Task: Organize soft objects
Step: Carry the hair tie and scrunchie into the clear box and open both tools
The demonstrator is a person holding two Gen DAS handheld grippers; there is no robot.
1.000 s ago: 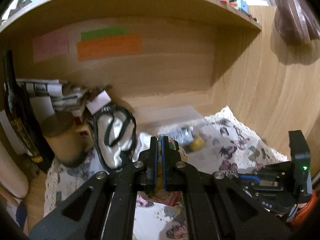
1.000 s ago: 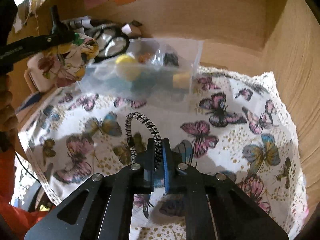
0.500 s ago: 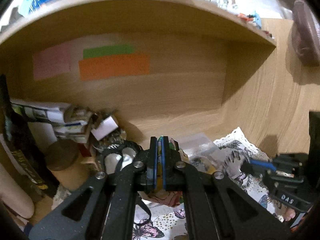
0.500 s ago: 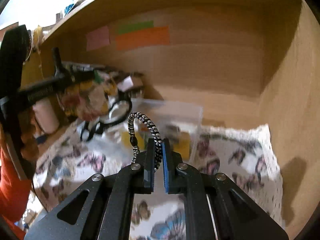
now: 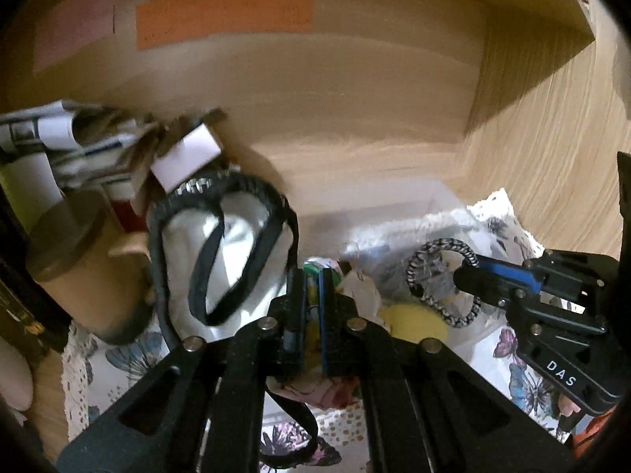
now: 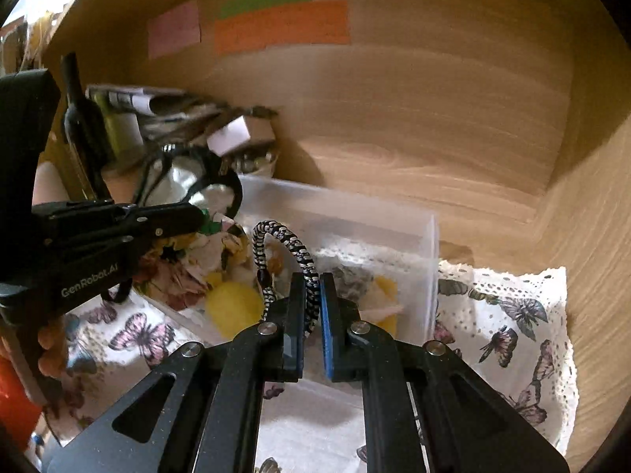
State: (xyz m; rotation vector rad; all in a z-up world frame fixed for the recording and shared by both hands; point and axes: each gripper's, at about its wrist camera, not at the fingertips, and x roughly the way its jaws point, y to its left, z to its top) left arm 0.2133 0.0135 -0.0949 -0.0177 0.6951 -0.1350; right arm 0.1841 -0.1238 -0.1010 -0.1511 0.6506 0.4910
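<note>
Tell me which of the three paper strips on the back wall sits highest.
The green strip, directly above the longer orange strip; the pink one sits lower, off to their left.

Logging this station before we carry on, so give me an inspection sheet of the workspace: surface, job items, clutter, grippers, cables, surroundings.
Surface: butterfly-print cloth with lace edge on a wooden shelf.
Job's things: clear plastic box holding yellow soft pieces; black-and-white braided band; floral fabric.
Clutter: dark bottle, rolled papers, brown lidded cup, black-strapped white bag.
Grippers: right gripper shut on the band over the box; left gripper shut on the floral fabric.
Cables: nothing seen.
Surroundings: wooden back wall with pink, green and orange sticky notes.
</note>
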